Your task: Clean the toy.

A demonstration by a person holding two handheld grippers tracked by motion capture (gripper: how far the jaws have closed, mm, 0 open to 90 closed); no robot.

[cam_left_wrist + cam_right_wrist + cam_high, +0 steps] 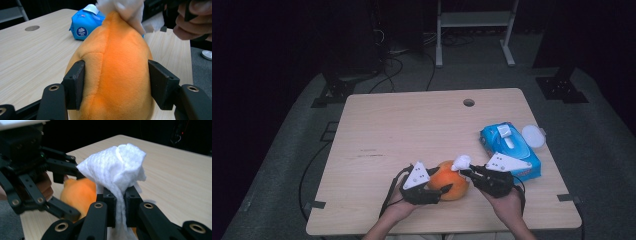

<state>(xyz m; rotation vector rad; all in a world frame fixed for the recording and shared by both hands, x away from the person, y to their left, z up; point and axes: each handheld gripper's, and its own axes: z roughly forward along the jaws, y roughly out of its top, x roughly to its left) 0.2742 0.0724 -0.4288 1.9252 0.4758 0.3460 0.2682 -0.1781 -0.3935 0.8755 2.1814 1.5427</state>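
An orange plush toy (451,181) rests on the wooden table (412,125) near its front edge. My left gripper (439,182) is shut on it from the left. In the left gripper view both pads press into the toy's (117,75) sides. My right gripper (466,173) comes in from the right, shut on a crumpled white wipe (461,162). That wipe (127,10) touches the far top end of the toy. In the right gripper view the wipe (117,167) bulges above the closed jaws, with the toy (77,193) and the left gripper (66,193) behind it.
A blue pack of wet wipes (510,150) lies to the right, just behind my right hand, with a round white lid (532,135) beside it. The table has a cable hole (469,102) at the back. A white frame (474,20) stands on the floor beyond.
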